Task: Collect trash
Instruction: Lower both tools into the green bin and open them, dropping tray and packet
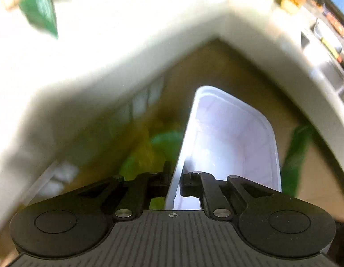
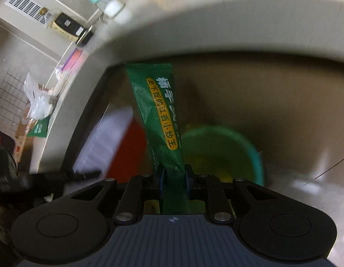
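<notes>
- Green bin [image 2: 225, 153] sits on the floor below the white worktop [image 2: 238, 29] edge; round, rim blurred, yellowish liner or contents inside, can't tell which.
- Left wrist view shows the same green bin [image 1: 165, 142] partly hidden behind the held tray; yellow-green blur inside it, nothing identifiable.
- Clear plastic tray [image 1: 229, 138]: rectangular, rounded corners, looks empty, held on edge over the floor just beside the bin.
- Left hand-held gripper [image 1: 176, 182]: jaws closed tight on the tray's near wall, 1 finger inside the tray, 1 outside.
- Right hand-held gripper [image 2: 174, 178]: jaws nearly together, clamped on the bottom end of a green snack wrapper [image 2: 158, 111].
- Wrapper is long and flat, with a yellow label strip and printed characters; it stands up from the jaws and its far serrated end reaches the worktop's underside edge in the picture.
- Wrapper hangs just left of the bin opening as seen from the right wrist, not in the bin.
- Red and white blurred shapes [image 2: 118, 142] left of the wrapper, can't tell what.
- Another green wrapper [image 1: 39, 11] lies on the worktop, well apart from both grippers.
- Both views are motion-blurred.
</notes>
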`<state>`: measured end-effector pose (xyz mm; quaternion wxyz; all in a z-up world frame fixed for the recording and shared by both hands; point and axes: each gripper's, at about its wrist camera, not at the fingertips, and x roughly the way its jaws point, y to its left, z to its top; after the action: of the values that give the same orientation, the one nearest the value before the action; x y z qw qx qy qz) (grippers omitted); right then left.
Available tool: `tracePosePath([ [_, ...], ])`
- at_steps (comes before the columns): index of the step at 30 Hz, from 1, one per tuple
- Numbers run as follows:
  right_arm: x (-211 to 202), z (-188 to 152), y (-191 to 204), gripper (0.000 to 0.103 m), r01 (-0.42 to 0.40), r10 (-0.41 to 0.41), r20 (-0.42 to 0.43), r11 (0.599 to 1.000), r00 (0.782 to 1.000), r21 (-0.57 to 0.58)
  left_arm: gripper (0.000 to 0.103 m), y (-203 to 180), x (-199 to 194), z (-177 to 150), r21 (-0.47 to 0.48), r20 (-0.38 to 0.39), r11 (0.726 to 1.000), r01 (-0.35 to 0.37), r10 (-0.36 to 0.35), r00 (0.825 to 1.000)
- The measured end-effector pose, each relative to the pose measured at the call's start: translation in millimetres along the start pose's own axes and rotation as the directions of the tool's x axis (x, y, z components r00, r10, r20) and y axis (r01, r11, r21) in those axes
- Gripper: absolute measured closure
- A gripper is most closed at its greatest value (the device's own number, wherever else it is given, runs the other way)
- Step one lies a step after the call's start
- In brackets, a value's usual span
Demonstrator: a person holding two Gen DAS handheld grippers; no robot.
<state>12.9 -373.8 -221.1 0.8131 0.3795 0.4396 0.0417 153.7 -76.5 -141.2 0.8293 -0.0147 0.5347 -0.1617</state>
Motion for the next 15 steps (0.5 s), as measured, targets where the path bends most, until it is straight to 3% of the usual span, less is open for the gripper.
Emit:
tracePosePath([
  [5,63,-17,21,0.086,-0.109,0.108,-0.146,0.994,0.983,0.0,0.093,6,-43,17,0.012,0.139,0.998,-0.055,0.053,0.989],
  [10,112,-42,45,0.086,-0.21,0.219,-0.287,0.976,0.933,0.059,0.091,18,-42,18,-0.015,0.148,0.997,-0.079,0.08,0.986],
  [15,135,-57,50,0.086,-0.251,0.3,-0.345,0.951,0.889,0.179,0.092,18,-42,11,-0.035,0.135,0.997,-0.072,0.076,0.988],
])
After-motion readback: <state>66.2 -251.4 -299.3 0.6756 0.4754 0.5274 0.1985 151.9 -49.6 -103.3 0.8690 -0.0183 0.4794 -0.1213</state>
